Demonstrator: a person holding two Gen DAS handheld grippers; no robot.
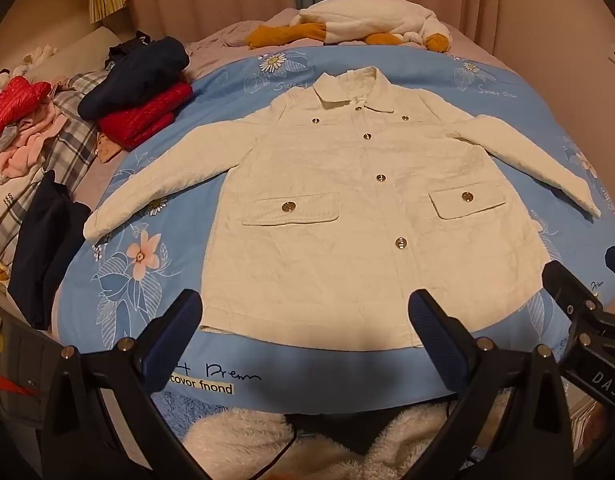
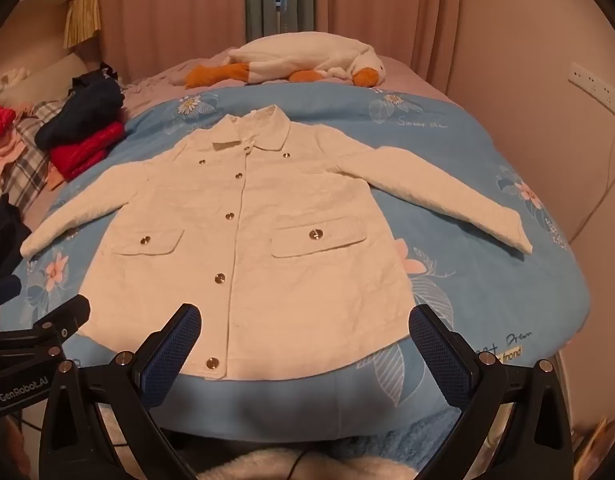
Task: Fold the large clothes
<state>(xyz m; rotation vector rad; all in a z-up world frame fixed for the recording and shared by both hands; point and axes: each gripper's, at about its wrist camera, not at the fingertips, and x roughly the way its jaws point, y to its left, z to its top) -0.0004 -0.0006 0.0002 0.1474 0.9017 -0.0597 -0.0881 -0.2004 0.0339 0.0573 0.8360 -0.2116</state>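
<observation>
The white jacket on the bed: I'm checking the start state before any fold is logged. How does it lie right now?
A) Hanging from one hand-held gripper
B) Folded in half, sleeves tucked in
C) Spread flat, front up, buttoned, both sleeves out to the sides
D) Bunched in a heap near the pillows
C: the white jacket lies flat on the blue floral quilt, buttons and pocket flaps facing up, both sleeves spread out, neither open hand-held gripper touching it.

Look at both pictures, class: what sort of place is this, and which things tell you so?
Most likely a bedroom. A white jacket lies spread on a bed's blue floral quilt, a plush goose rests at the far end, and curtains hang behind.
</observation>
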